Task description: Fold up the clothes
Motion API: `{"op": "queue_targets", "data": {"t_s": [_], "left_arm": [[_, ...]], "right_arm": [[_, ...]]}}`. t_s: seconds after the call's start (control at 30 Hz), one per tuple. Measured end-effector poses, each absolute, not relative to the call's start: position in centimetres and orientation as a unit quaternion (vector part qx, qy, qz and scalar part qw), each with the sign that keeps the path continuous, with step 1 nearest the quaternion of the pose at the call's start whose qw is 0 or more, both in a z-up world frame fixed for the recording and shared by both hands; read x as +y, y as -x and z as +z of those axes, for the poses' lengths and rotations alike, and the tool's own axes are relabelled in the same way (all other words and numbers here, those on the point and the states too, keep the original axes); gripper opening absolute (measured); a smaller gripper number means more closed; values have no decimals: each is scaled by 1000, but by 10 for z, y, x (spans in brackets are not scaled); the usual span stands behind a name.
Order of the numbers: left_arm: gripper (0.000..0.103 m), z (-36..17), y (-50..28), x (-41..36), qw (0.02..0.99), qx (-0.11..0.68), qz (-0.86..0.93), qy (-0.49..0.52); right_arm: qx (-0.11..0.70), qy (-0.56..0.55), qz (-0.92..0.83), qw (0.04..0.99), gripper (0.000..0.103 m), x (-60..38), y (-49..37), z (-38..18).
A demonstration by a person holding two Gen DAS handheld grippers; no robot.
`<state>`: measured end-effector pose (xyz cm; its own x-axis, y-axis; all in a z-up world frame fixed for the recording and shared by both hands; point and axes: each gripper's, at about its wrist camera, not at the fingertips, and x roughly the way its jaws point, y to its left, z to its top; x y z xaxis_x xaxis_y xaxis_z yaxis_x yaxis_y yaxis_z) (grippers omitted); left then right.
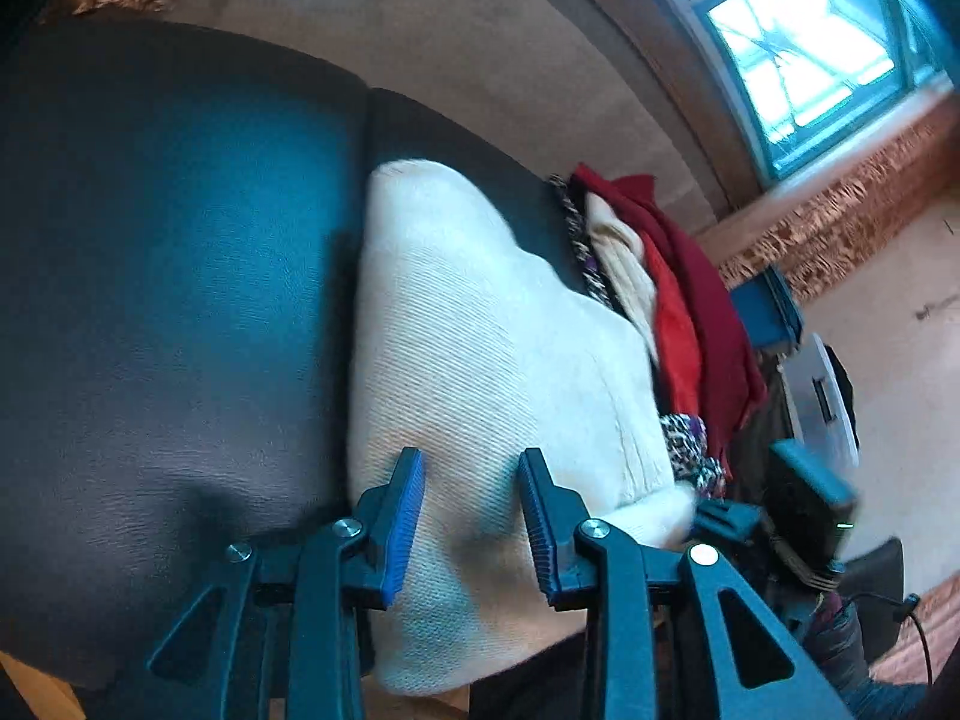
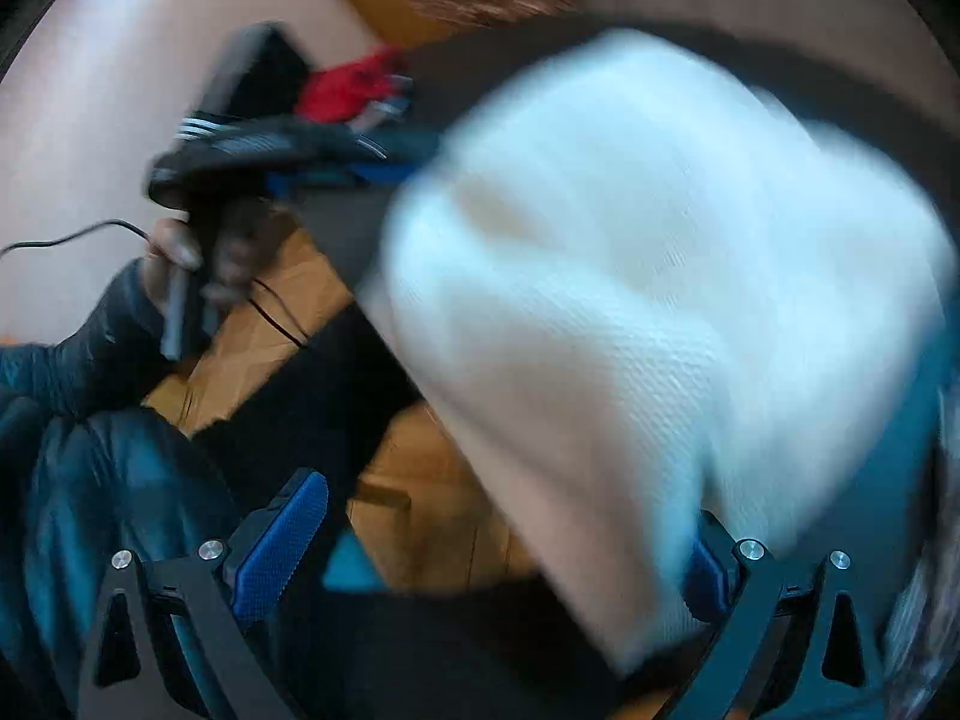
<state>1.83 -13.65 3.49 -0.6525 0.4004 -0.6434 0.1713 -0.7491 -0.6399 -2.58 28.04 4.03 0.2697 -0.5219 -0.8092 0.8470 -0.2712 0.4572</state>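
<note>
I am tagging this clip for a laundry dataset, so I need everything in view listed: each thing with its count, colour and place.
knit garment: one, cream-white, lying on the dark surface, one end hanging over its near edge.
dark surface: one, black, leather-like, under the garment.
clothes pile: one heap, red, cream and leopard-print pieces, beyond the garment.
window: one, bright, teal frame, upper right in the left wrist view.
blue box: one, behind the pile.
wooden floor: orange-brown, below the surface's edge.
left hand-held gripper: one, black with blue pads, jaws apart over the garment.
right hand-held gripper: one, jaws wide; garment edge against one pad.
hand: one, dark sleeve, holding the left gripper's handle.
</note>
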Motion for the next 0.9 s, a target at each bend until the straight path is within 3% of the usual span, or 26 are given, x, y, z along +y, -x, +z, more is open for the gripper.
{"op": "queue_targets", "data": {"t_s": [0.13,0.3,0.4,0.67,0.73,0.8,0.9], "left_arm": [[33,35,-11,-104,104,-303,850,417],[33,25,-15,-71,124,-226,853,454],[33,18,-17,-61,113,-193,857,464],[35,16,-21,-70,118,-223,849,465],[35,14,-21,-71,119,-230,847,463],[35,11,-19,-70,119,-232,847,462],[35,10,-16,-70,119,-227,849,462]], "right_arm": [[53,-552,-627,547,103,335,33,35],[-2,-480,-691,540,103,361,42,78],[-76,-446,-726,519,103,347,68,95],[-146,-474,-752,434,102,289,118,73],[-151,-473,-753,432,95,282,121,70],[-169,-477,-741,441,76,273,123,71],[-172,-501,-726,438,70,258,133,52]]}}
